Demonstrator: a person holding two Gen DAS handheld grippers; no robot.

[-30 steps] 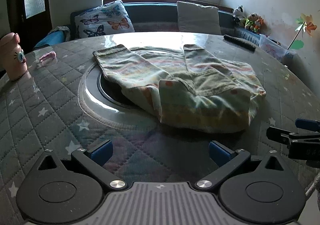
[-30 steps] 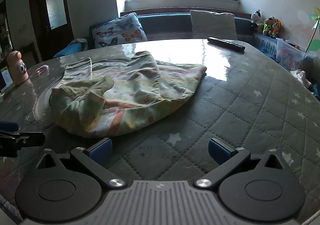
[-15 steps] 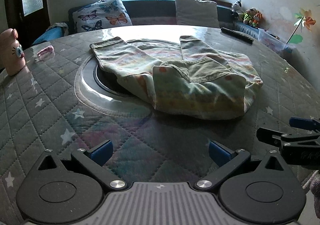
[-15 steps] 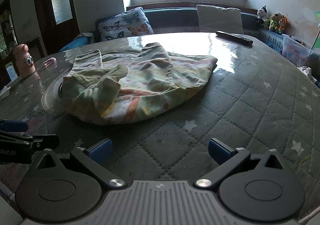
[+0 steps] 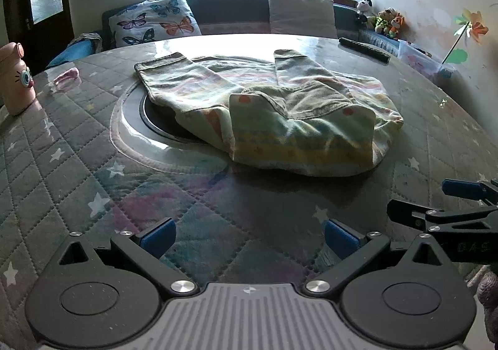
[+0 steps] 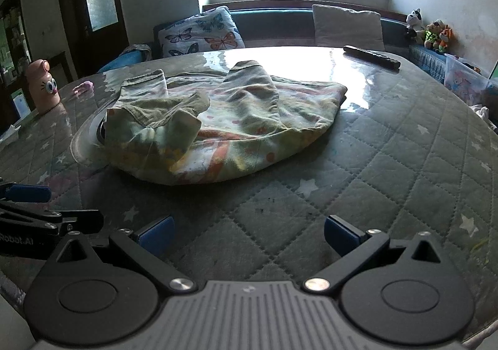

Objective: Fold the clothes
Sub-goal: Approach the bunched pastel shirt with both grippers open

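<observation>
A pale patterned garment (image 5: 280,113) lies partly folded in the middle of the round table, with both sleeves laid toward the far side and its near hem turned over. It also shows in the right wrist view (image 6: 218,129). My left gripper (image 5: 247,233) is open and empty, above the table near its front edge, well short of the garment. My right gripper (image 6: 247,231) is open and empty, also short of the garment. The right gripper shows at the right edge of the left wrist view (image 5: 451,203), and the left gripper shows at the left edge of the right wrist view (image 6: 31,203).
The quilted star-patterned table cover (image 5: 62,163) has a round glass turntable (image 5: 130,132) under the garment. A pink bottle (image 5: 14,79), a small pink item (image 5: 67,76) and a black remote (image 5: 364,49) lie on the table. A sofa with cushions (image 5: 155,20) stands behind.
Both grippers have drawn back a little toward the table's near edge and stayed open. The garment has not moved.
</observation>
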